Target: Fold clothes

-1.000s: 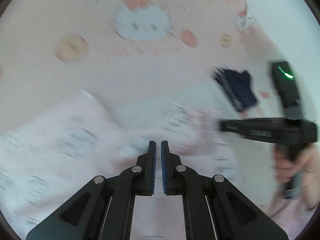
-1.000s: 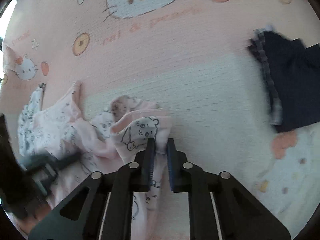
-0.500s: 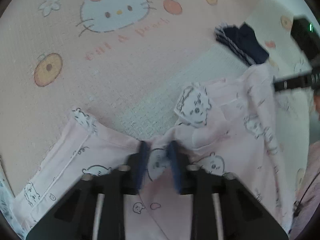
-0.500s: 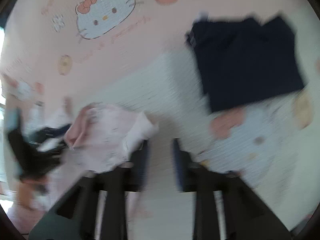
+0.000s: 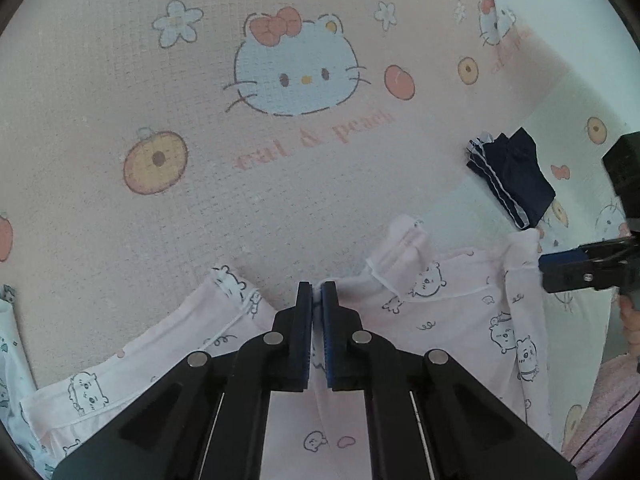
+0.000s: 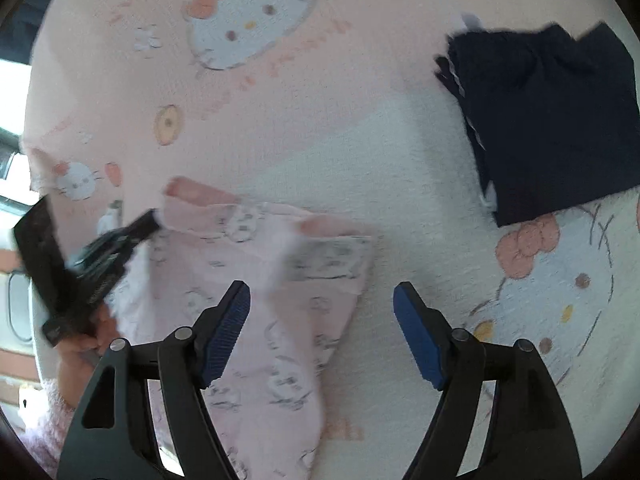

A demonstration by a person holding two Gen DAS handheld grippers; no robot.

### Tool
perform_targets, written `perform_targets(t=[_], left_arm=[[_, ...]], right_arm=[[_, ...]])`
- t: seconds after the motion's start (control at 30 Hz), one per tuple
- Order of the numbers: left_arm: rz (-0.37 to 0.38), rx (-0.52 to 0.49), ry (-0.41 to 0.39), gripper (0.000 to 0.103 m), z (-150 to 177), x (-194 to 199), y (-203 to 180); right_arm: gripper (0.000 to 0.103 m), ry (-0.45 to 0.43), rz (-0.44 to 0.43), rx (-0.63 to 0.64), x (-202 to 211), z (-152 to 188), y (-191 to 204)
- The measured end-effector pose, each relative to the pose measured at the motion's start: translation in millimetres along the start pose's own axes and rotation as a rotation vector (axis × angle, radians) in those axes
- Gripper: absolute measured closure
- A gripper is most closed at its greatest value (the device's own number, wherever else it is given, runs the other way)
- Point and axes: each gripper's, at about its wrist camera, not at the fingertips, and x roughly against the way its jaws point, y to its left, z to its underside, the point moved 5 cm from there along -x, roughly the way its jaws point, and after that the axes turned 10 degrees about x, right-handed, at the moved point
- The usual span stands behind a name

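A pale pink garment (image 5: 452, 304) printed with small bears lies spread on the bed. My left gripper (image 5: 317, 292) is shut on its upper edge near the middle, with a thin fold of cloth pinched between the blue pads. In the right wrist view the same garment (image 6: 280, 344) lies under and between the fingers of my right gripper (image 6: 322, 296). Its jaws are opening and stand wide, and the pads press on nothing. The left gripper (image 6: 152, 220) shows at the garment's far left edge. The right gripper (image 5: 548, 272) sits by the garment's right corner.
A folded navy garment (image 5: 512, 176) (image 6: 548, 120) lies to the right on the pink and white cat-print sheet (image 5: 200, 220). A white printed cloth (image 5: 8, 340) lies at the left edge. A hand (image 6: 80, 344) in a fluffy pink sleeve holds the left gripper.
The right gripper has let go of the pink garment's corner and spread its jaws wide. The left gripper has closed on the garment's top edge, and the garment now lies flatter and wider.
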Motion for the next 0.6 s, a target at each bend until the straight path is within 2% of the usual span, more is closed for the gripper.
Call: perform_targets(t=[0.07,0.1,0.2,0.27,0.3,0.5,0.53,0.6], left_arm=[[0.010,0.001,0.003,0.098,-2.3,-1.9,-3.4],[0.015,0.003,0.006,0.098,-2.2,-2.7,-3.5],[0.022,0.008,0.014,0.098,-2.3,-5.9,-3.6],[0.008,0.015,0.006,0.098,-3.9,-6.6,-3.0],[0.000,0.018,0.003,0.098,-4.7,-7.0,-2.6],[-0.003,0.002,-0.110,0.101,-28.1,5.0,-1.2],[-0.010,0.003,-0.112,0.101,-32.7,1.6,-0.6],[-0.015,0.009,-0.098,0.101,-39.5,-10.2,0.8]], right_arm=[[0.026,-0.030,0.011,0.039,9.7,1.4,4.4],[0.026,-0.040,0.024,0.040,-0.8,-7.4,8.4],[0.029,0.004,0.054,-0.006,-59.6,-33.0,12.0],[0.085,0.039,0.097,-0.025,-68.3,-27.3,2.9],[0.091,0.029,0.105,-0.019,-63.8,-26.8,1.5],[0.094,-0.046,0.166,0.049,-12.5,-14.9,-12.2],[0.094,-0.056,0.179,0.055,-4.7,-12.1,-16.3],[0.094,-0.016,0.210,0.022,-13.5,-11.2,-31.4]])
